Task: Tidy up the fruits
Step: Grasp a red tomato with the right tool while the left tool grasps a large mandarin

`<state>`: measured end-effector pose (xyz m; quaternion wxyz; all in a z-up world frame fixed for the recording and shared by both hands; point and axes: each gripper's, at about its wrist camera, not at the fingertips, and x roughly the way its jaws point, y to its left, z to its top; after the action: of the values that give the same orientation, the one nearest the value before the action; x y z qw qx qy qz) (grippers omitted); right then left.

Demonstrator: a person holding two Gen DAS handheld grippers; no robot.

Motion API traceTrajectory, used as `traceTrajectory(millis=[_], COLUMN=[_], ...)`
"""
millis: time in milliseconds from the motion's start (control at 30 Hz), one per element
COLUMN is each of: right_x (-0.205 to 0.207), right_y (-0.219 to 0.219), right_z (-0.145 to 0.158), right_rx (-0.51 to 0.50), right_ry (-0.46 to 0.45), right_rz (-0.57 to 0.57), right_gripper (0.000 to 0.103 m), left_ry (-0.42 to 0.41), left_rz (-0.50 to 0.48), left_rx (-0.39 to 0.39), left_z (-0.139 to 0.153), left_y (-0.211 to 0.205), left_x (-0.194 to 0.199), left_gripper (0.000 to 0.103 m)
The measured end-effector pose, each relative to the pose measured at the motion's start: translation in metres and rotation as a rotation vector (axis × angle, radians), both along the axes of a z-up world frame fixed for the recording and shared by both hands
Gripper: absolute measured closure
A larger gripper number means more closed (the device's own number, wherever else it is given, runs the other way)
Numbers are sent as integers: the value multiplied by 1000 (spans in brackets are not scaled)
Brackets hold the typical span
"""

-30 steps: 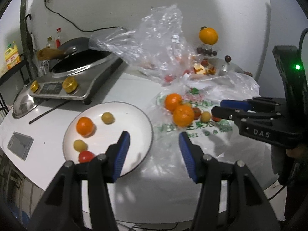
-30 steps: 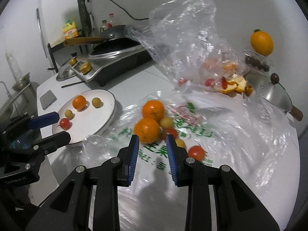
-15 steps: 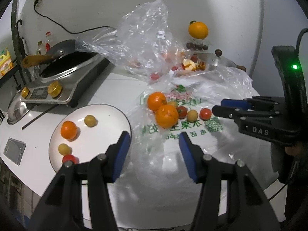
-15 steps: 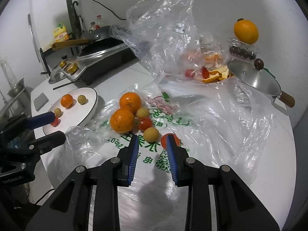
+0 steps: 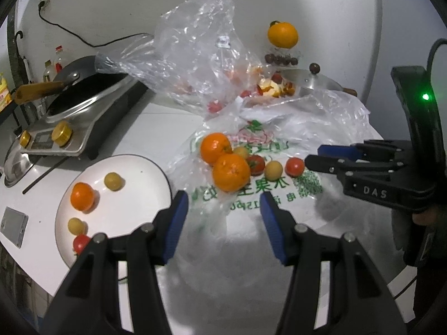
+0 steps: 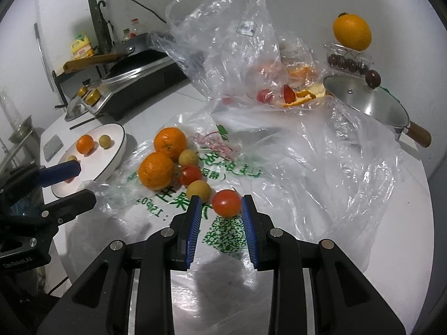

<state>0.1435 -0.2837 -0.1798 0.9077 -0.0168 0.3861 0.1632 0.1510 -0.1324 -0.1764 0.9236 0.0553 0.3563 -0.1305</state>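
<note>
Two oranges (image 5: 231,172), two red tomatoes and small yellow fruits lie on a flat printed plastic bag (image 5: 251,195). A white plate (image 5: 145,173) to their left holds an orange (image 5: 82,196), two yellow fruits and a tomato. My right gripper (image 6: 220,205) is open, its blue pads on either side of a red tomato (image 6: 226,203) without touching it. It also shows in the left wrist view (image 5: 318,156). My left gripper (image 5: 223,203) is open and empty, just in front of the near orange. It also shows in the right wrist view (image 6: 75,181).
An induction cooker with a black pan (image 5: 83,100) stands at the back left. A crumpled clear bag (image 5: 195,55) holds peel and tomatoes behind the fruit. A steel lidded pan (image 6: 371,103), a box of dark fruits and an orange (image 6: 352,35) sit at the back right. A phone (image 5: 12,229) lies left of the plate.
My right gripper has moved forward to the red tomato and opened wider around it. My left gripper has swung right, from over the plate towards the oranges.
</note>
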Motion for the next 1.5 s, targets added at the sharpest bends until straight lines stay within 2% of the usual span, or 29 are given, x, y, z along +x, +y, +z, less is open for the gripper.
traceTrajectory(millis=[500, 900, 1167, 1500], right_x=[26, 36, 41, 41], right_y=[-1, -2, -3, -3], right_z=[-19, -26, -31, -31], right_rx=[9, 31, 34, 31], right_ry=[55, 79, 98, 94], right_rz=[16, 28, 31, 40], right_gripper=[72, 68, 68, 70], left_ry=[38, 55, 77, 69], left_rz=[-23, -27, -13, -30], left_rx=[8, 26, 25, 62], left_z=[-16, -26, -35, -43], left_y=[-14, -21, -22, -30], left_x=[35, 61, 71, 76], left_gripper=[48, 47, 47, 48])
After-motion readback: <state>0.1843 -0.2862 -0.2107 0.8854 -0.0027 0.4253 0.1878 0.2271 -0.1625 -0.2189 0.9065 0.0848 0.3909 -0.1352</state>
